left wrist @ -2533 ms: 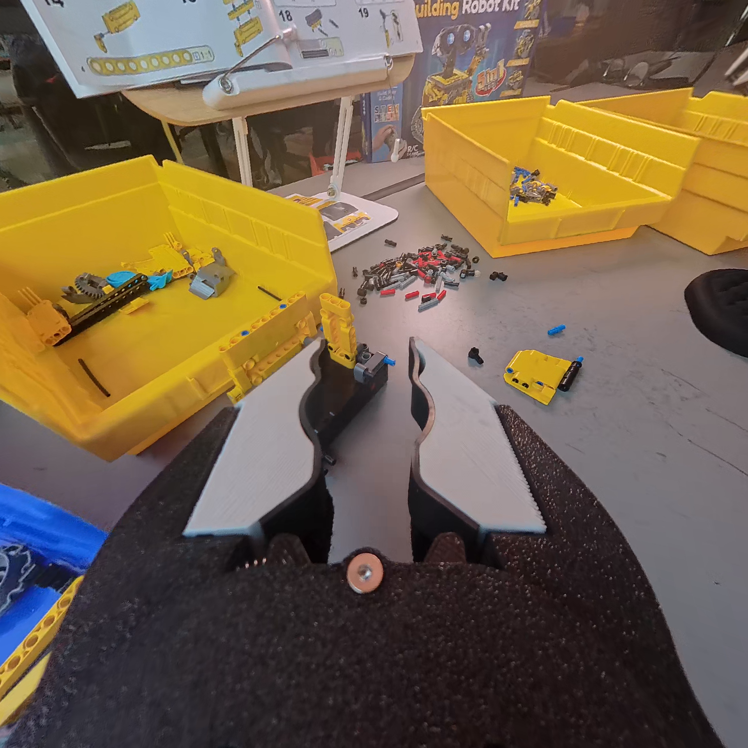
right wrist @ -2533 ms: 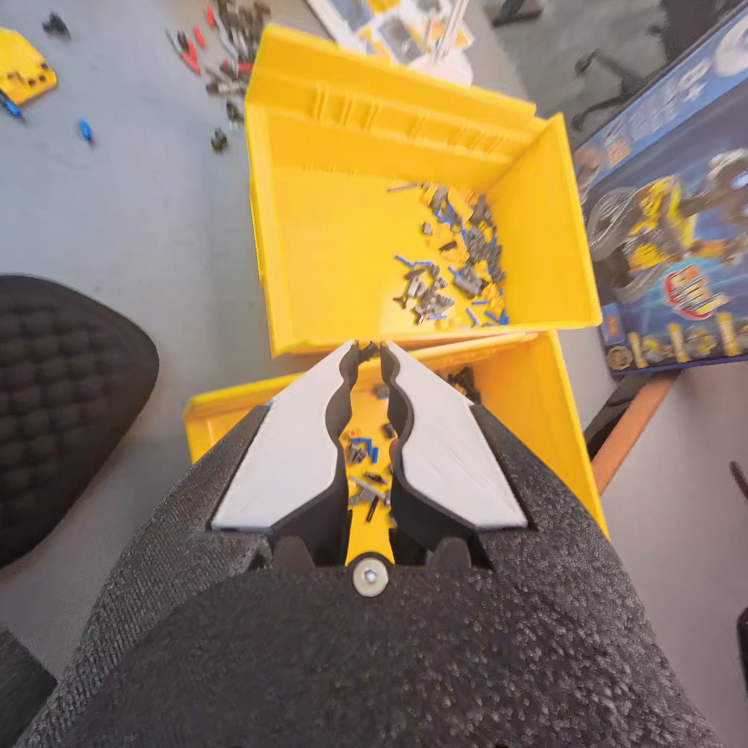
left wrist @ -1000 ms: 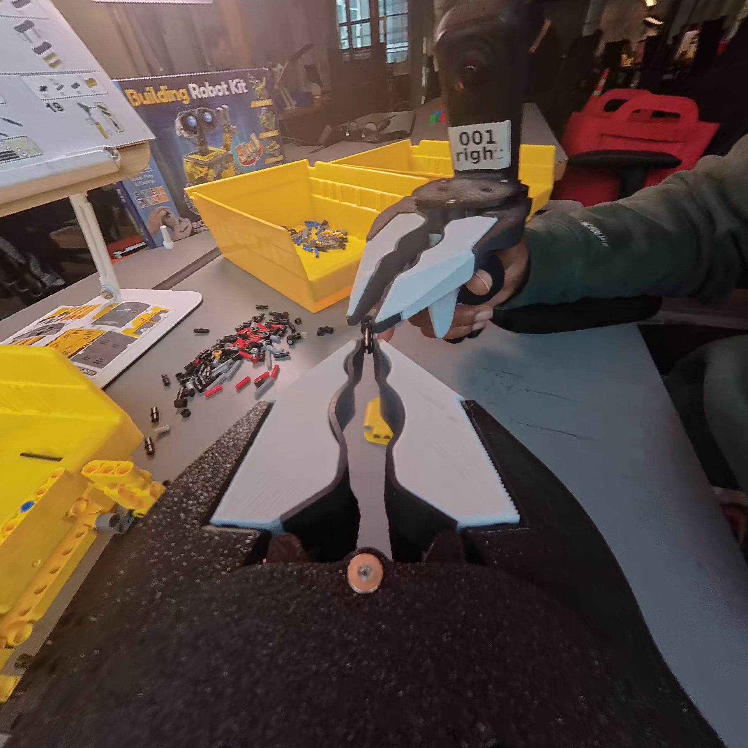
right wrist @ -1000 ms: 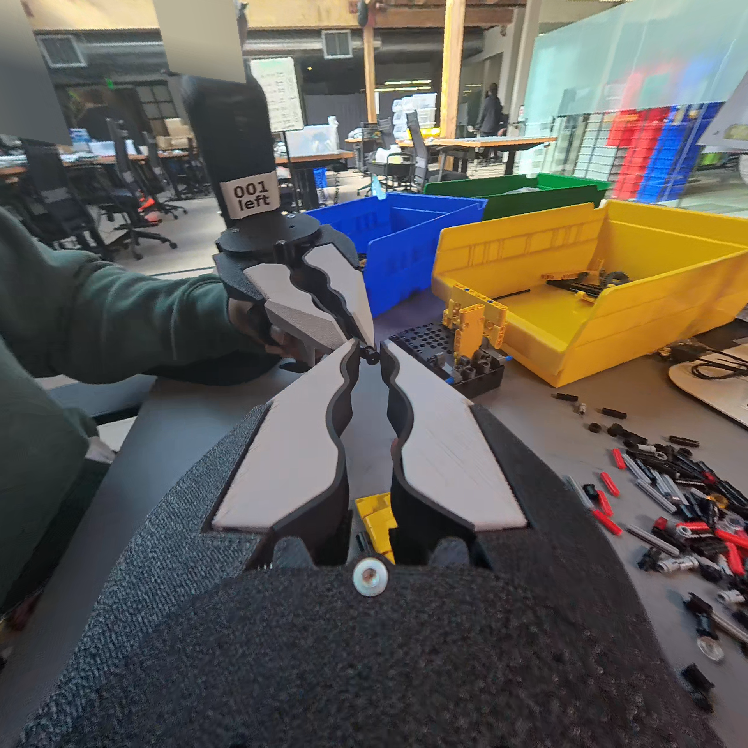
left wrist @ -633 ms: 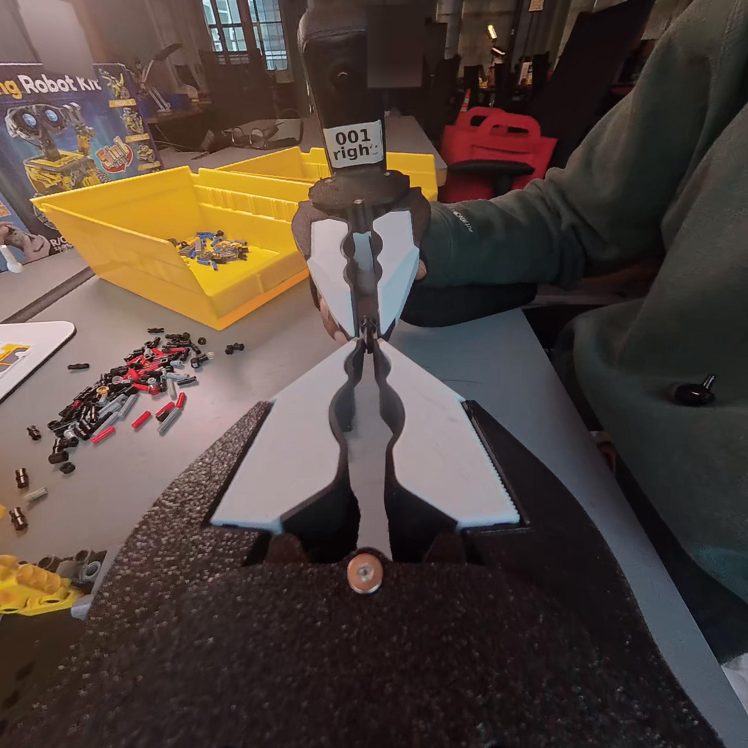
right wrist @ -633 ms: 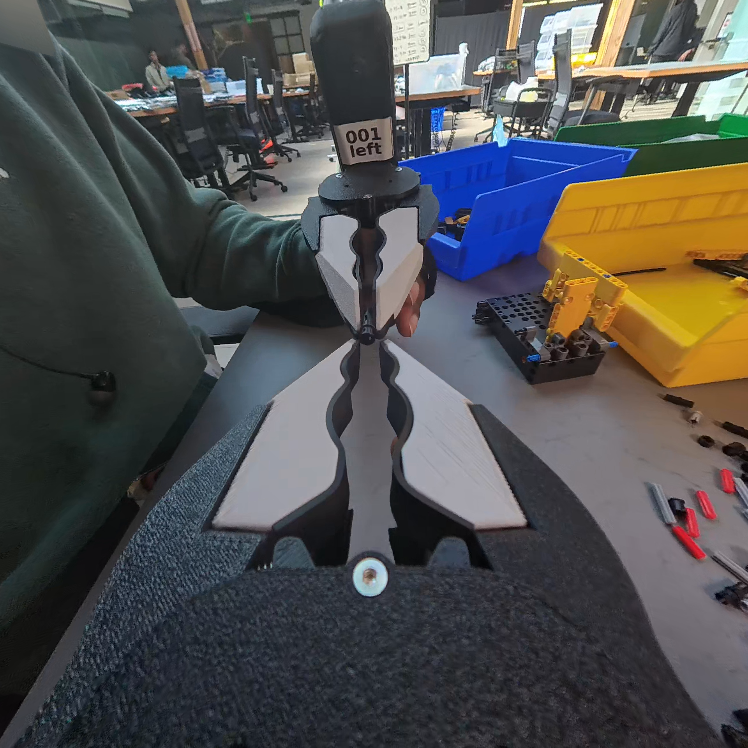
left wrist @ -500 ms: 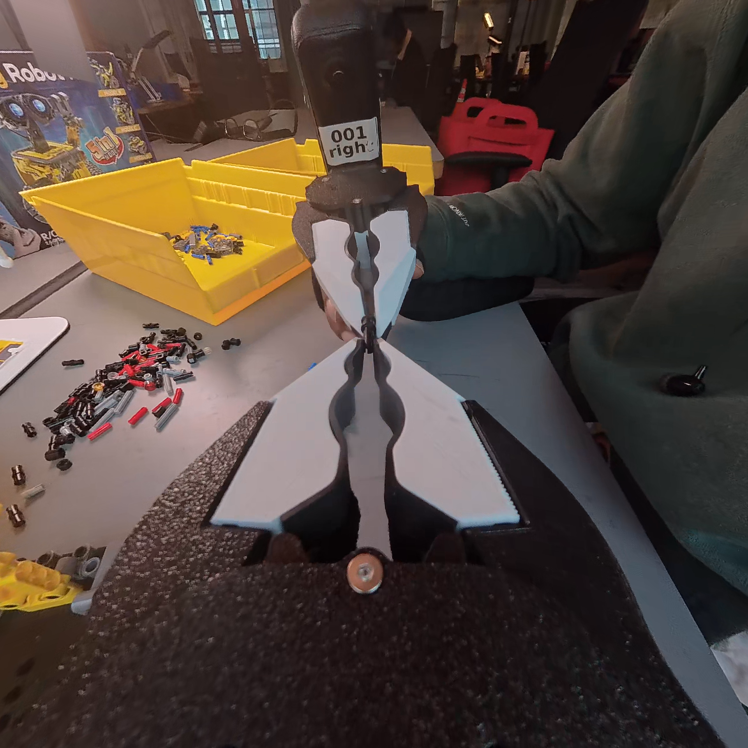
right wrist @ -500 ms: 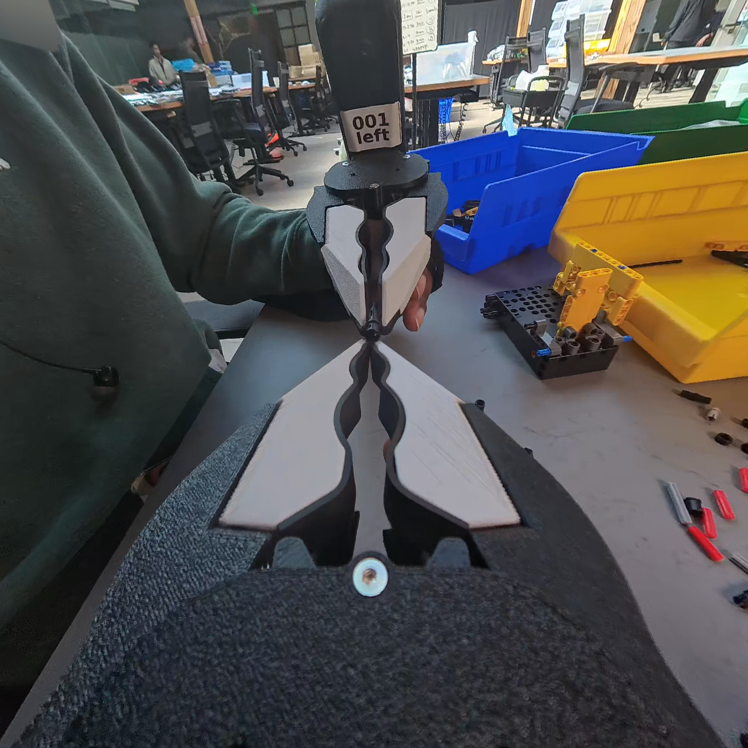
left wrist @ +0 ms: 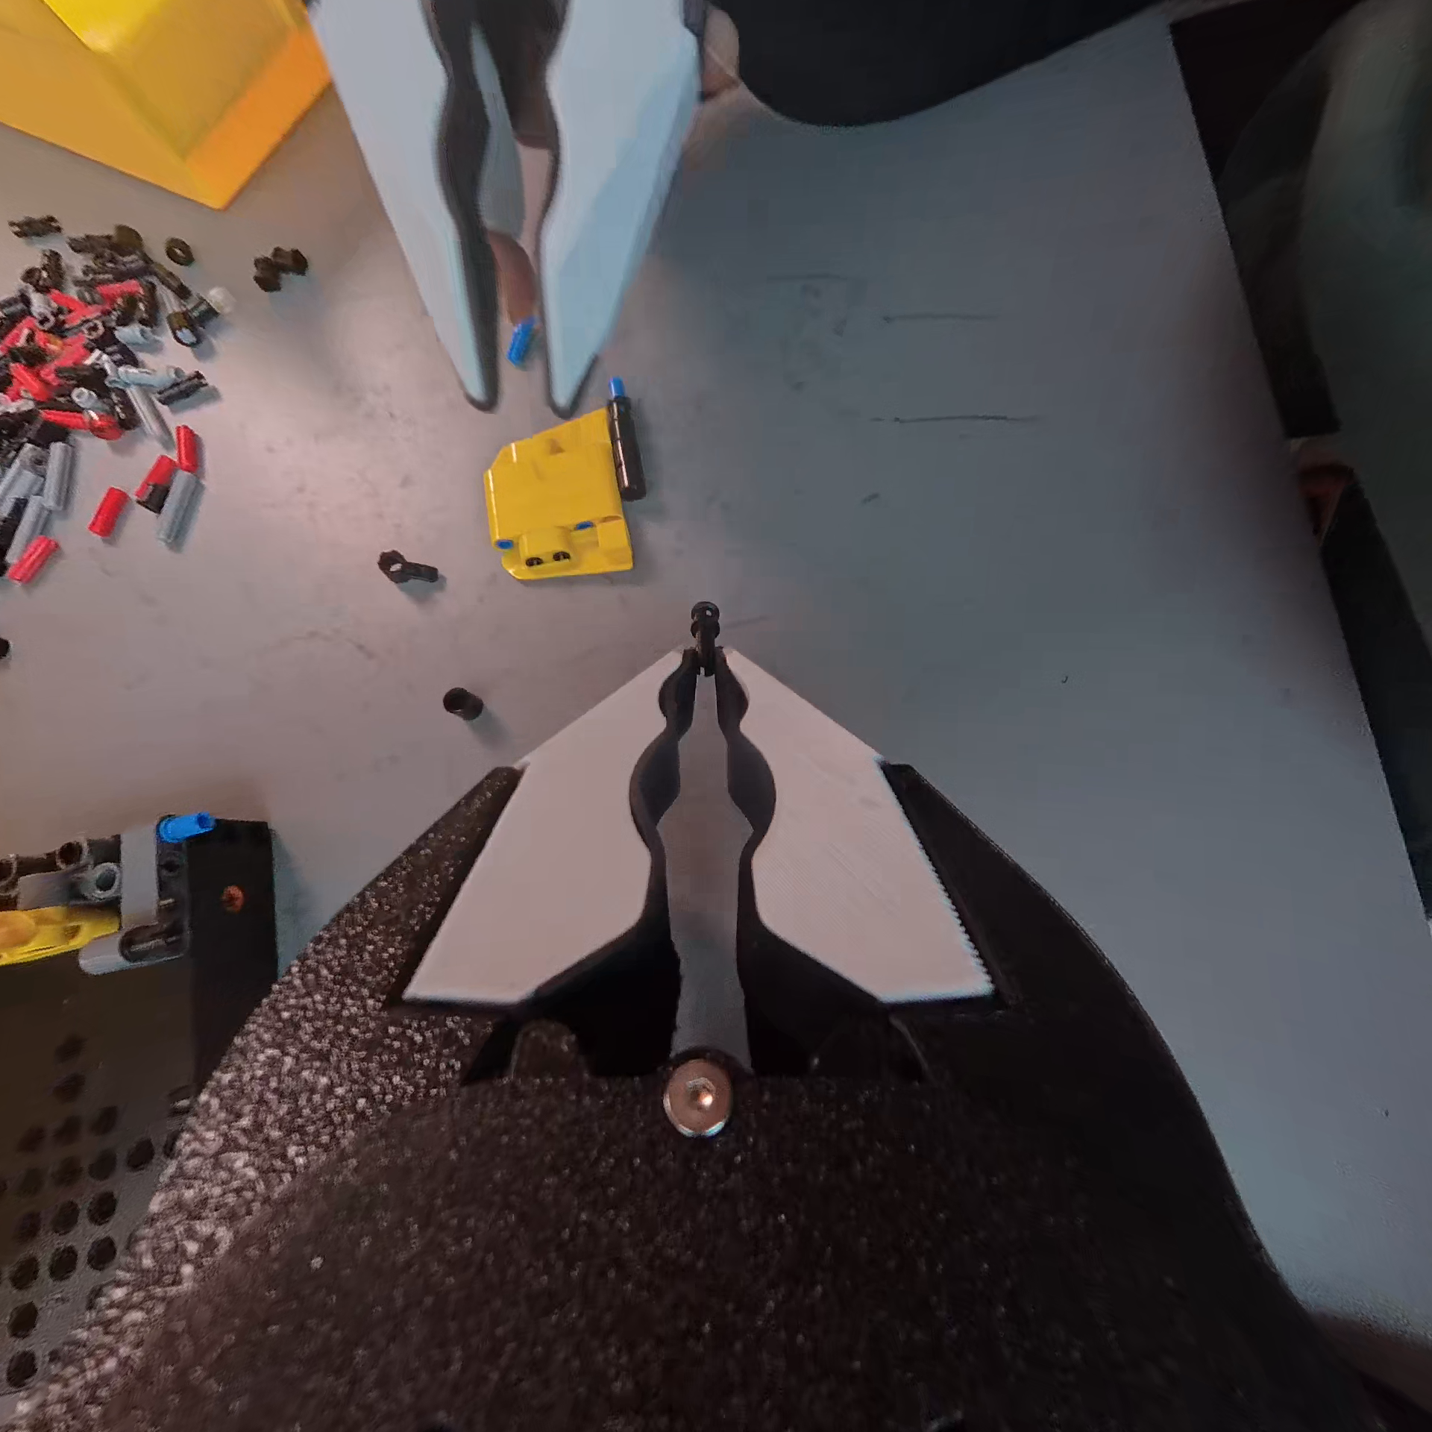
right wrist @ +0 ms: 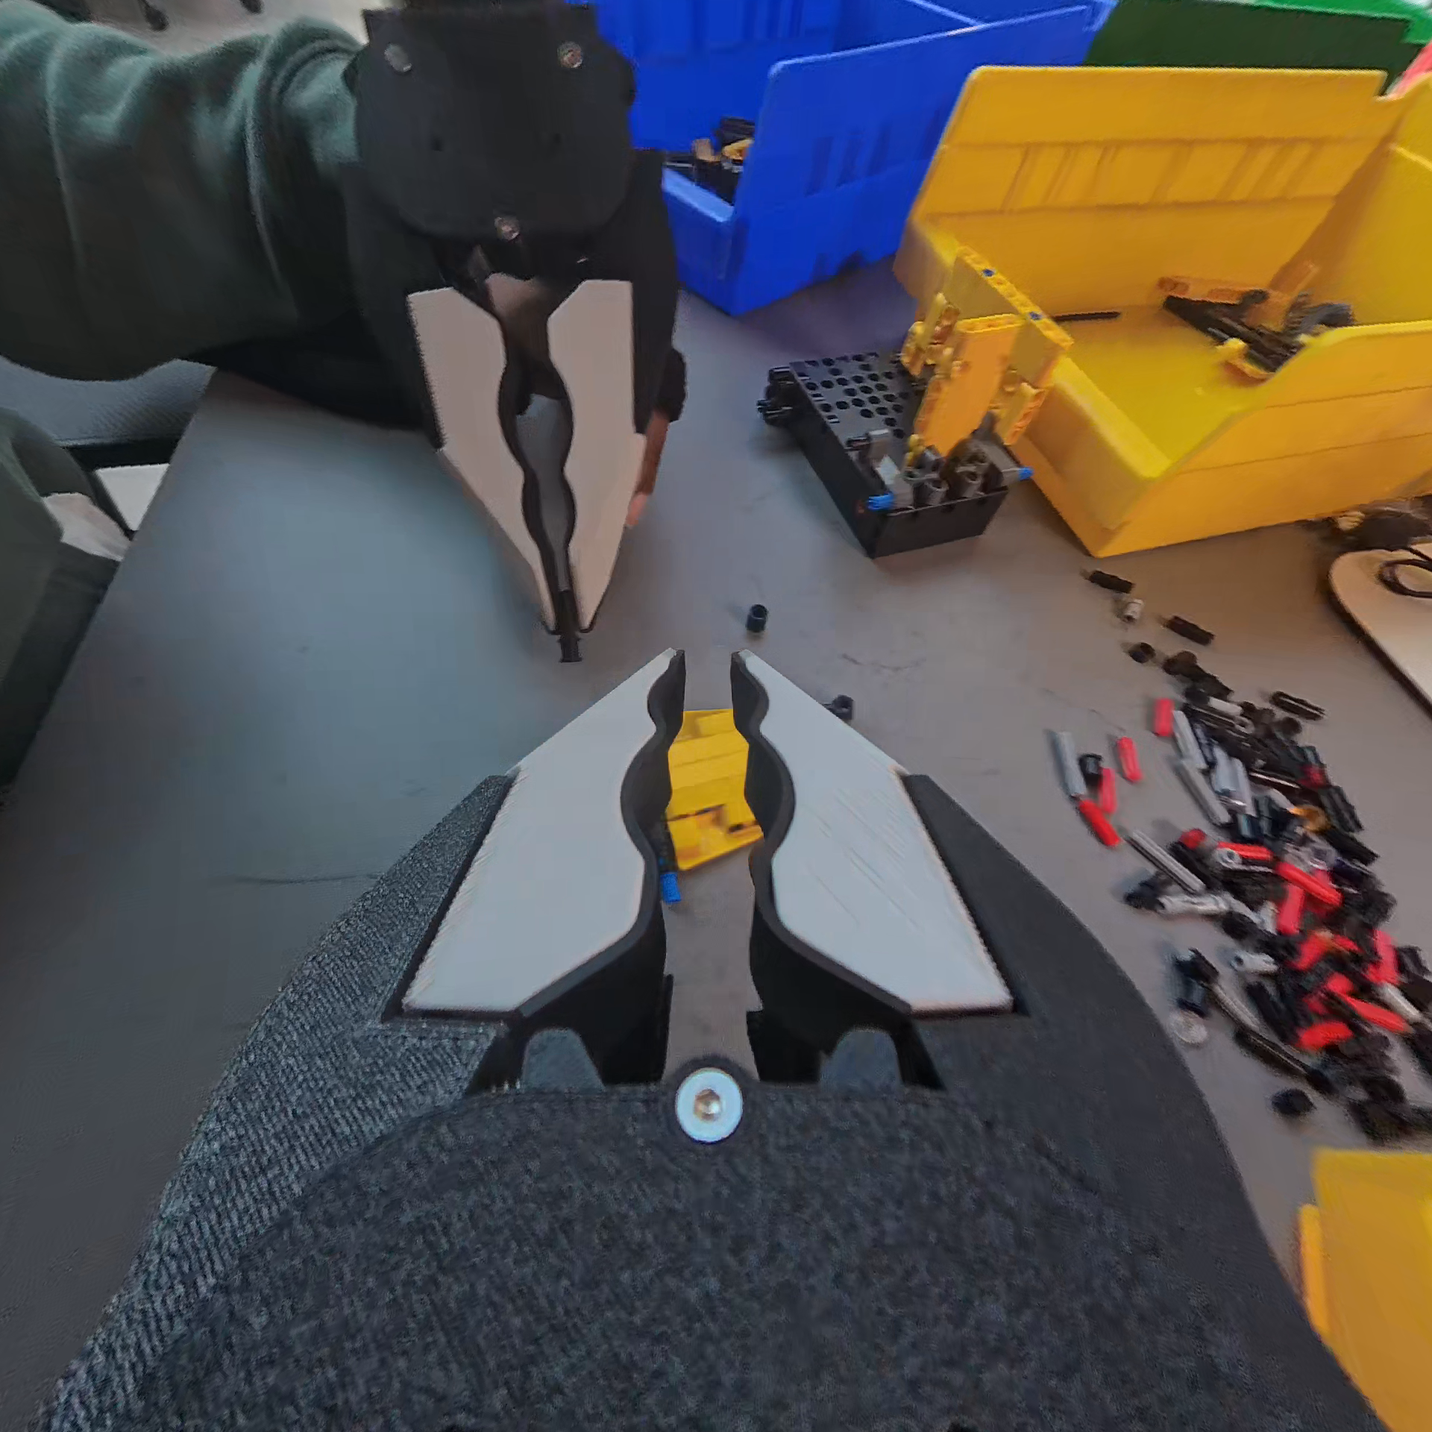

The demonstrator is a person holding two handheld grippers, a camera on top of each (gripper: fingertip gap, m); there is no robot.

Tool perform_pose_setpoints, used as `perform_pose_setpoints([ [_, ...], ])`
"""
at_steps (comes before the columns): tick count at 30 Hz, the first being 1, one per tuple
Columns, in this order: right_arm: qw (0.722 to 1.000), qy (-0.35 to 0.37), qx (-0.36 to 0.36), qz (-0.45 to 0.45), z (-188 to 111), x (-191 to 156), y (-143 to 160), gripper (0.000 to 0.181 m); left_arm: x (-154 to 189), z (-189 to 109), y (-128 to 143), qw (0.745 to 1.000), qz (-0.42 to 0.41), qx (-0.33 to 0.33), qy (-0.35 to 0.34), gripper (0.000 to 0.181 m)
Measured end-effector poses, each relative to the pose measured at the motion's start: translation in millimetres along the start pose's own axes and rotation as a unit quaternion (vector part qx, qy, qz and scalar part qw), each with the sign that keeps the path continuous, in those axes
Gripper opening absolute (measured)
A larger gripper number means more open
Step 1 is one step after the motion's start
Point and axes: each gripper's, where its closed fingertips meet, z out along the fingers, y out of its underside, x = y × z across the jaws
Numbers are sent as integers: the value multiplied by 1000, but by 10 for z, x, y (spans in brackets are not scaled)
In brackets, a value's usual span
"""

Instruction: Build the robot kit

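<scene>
Two handheld grippers over a grey table of small building parts.
Left wrist view: the left gripper (left wrist: pixel 703 655) pinches a small black plastic pin (left wrist: pixel 703 624) at its tips, near a flat yellow plastic panel (left wrist: pixel 554 504). Right wrist view: the right gripper (right wrist: pixel 707 657) is narrowly parted, empty, above that panel (right wrist: pixel 709 790).

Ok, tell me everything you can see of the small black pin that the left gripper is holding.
The black pin is a thin, short plastic-looking peg with a flanged, slightly wider tip. The left gripper is shut on its rear end, so most of it sticks out past the fingertips, in line with them. In the right wrist view it points down at the grey table, its tip at or just above the surface; contact cannot be told. The yellow panel piece lies beyond it, apart.
</scene>
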Motion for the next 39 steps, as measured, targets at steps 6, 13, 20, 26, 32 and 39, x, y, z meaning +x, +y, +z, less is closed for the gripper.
perform_pose_setpoints([
  [6, 996, 33, -80, 15, -360, 337, 348, 11, 5, 70, 63, 1000, -5, -18, 4, 3],
  [13, 986, 3, -168, 24, -434, 261, 799, 11, -16, 62, 69, 1000, -18, -17, 2, 9],
  [20, 984, 13, -177, 7, -366, 252, 809, 7, -60, -26, -56, 999, -35, 20, -3, 20],
  [26, 981, 21, -192, -8, -352, 236, 807, 4, -169, -106, -285, 994, -55, 90, -26, 19],
  [32, 996, 0, -59, -67, -237, -8, 192, 4, -212, -126, -534, 984, -72, 154, -44, 18],
  [39, 986, 15, 1, -166, 3, -314, -165, 4, -163, -187, -660, 976, -95, 195, -17, 12],
])
